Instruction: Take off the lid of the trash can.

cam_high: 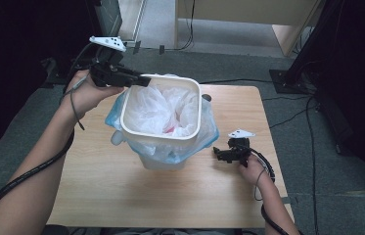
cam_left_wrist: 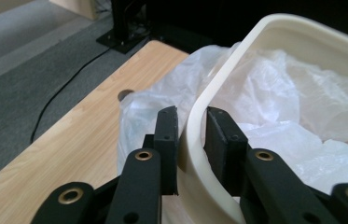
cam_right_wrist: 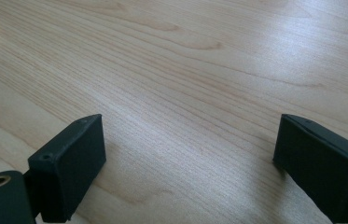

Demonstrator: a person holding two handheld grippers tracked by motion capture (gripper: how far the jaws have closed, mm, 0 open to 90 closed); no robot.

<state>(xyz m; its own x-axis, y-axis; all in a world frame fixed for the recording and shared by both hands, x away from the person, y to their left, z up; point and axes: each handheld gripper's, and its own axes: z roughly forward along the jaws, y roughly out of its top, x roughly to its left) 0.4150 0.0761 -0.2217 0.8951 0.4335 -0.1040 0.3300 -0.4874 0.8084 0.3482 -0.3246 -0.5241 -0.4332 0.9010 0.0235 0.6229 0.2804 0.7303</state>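
A cream bin (cam_high: 163, 131) lined with a thin plastic bag (cam_high: 158, 110) stood near the middle of the wooden bench (cam_high: 97, 181), the liner's edges spilling over its sides and bunching around its base. The left tool (cam_high: 143, 81) pinched the bin's rim at the far left corner, one jaw inside and one outside, as the left gripper view showed with the rim (cam_left_wrist: 195, 140) between the black pads. The bin looked like light, stiff plastic, and its rolled rim seemed the surest place to take hold; the liner appeared soft, slippery and easily torn, so a grip on film alone would likely slide. The right tool (cam_high: 217, 153) rested low on the bench just right of the bin, its jaws spread wide over bare wood and holding nothing.
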